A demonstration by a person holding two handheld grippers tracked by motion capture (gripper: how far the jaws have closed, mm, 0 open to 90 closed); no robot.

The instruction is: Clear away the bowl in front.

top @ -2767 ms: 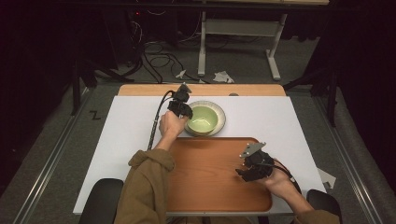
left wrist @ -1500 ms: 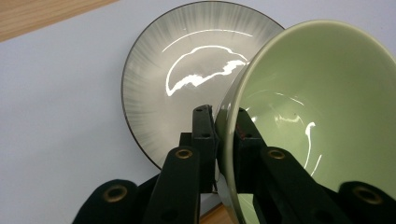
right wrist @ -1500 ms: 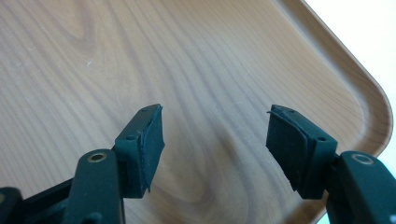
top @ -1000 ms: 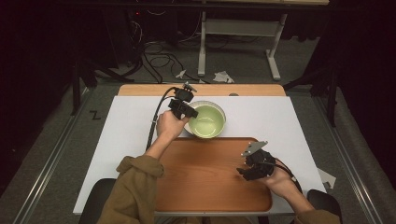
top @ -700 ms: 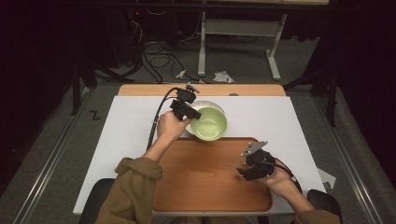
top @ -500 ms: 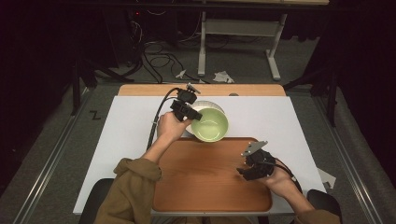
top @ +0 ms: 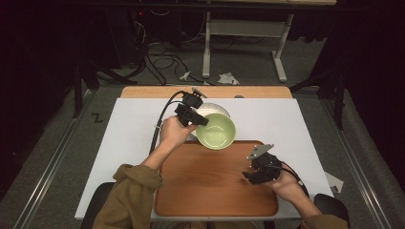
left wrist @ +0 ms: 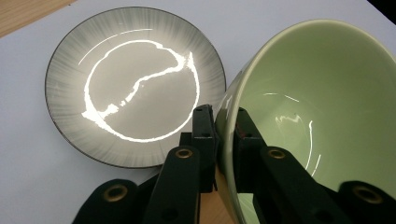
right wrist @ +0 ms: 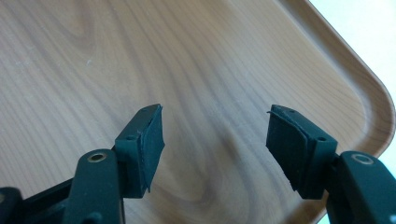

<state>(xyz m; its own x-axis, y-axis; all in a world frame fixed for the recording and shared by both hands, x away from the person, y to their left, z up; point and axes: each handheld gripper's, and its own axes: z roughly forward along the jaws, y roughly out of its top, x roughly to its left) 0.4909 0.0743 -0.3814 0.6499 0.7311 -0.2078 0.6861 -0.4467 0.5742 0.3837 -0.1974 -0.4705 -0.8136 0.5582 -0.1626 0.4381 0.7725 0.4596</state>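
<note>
A pale green bowl (top: 216,131) hangs tilted over the far edge of the wooden tray (top: 210,191). My left gripper (top: 198,119) is shut on its rim. In the left gripper view the jaws pinch the bowl's wall (left wrist: 317,93), one pad inside and one outside, and my left gripper (left wrist: 223,121) is above a grey plate (left wrist: 130,84) with a dark rim. The plate (top: 212,109) lies on the white table just behind the bowl. My right gripper (top: 250,174) rests open over the tray's right side; its jaws (right wrist: 217,130) stand wide apart above the bare wood (right wrist: 93,56).
The white tabletop (top: 124,143) runs left and right of the tray, with a wooden strip (top: 143,92) along its far edge. The left gripper's black cable (top: 160,119) trails over the table. Beyond the table are floor cables and a desk frame (top: 239,28).
The left gripper has lifted the green bowl off the grey plate and carried it a little toward the tray, tilting it. The right gripper has stayed where it was.
</note>
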